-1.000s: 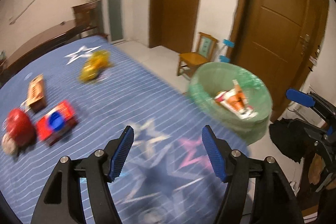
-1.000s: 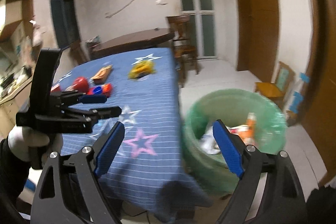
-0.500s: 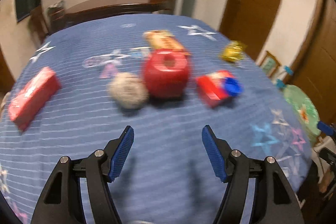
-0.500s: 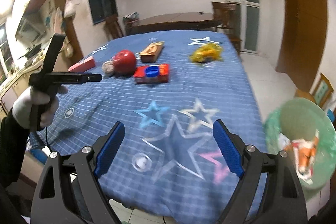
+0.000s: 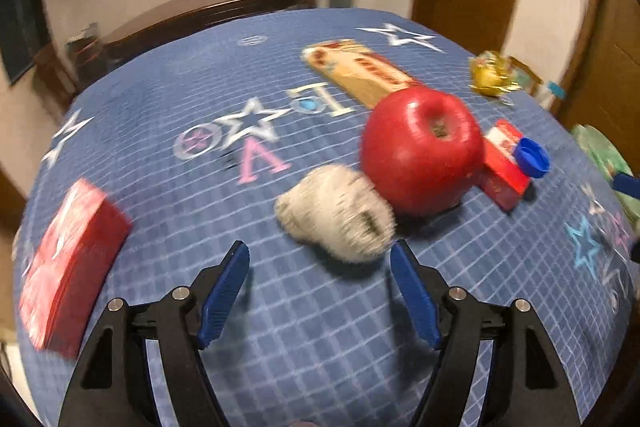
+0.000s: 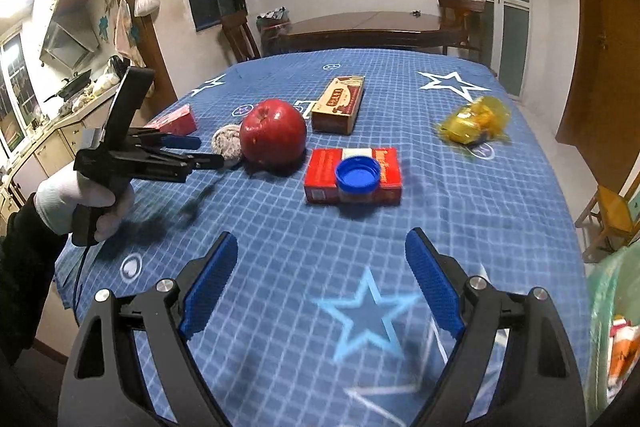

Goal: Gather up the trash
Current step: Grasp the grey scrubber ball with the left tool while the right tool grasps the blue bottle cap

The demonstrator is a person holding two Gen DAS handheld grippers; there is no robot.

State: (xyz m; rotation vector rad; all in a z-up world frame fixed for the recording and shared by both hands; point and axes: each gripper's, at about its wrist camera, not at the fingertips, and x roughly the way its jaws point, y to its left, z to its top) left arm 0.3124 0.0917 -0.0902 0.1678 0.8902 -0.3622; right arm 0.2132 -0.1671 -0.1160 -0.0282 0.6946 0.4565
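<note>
Trash pickup partly done: some in the bin, most still on the worktop.

A green-lined bin (image 6: pixel 612 327) at the worktop's right edge already holds some wrappers, but a crumpled paper wad (image 5: pixel 336 213), a yellow wrapper (image 6: pixel 474 123), a blue bottle cap (image 6: pixel 357 174) on a red box (image 6: pixel 352 173), a brown carton (image 6: pixel 340 103) and another red box (image 5: pixel 64 267) remain on the blue star-patterned worktop (image 6: pixel 460 211). The left tongs (image 5: pixel 320 291) are empty, their jaws opening just short of the wad, which looks like the next pick. The right tongs (image 6: pixel 320 291) stand wide and empty over bare cloth. A red apple (image 5: pixel 420 151) touches the wad and crowds the grab; it may not be trash.
</note>
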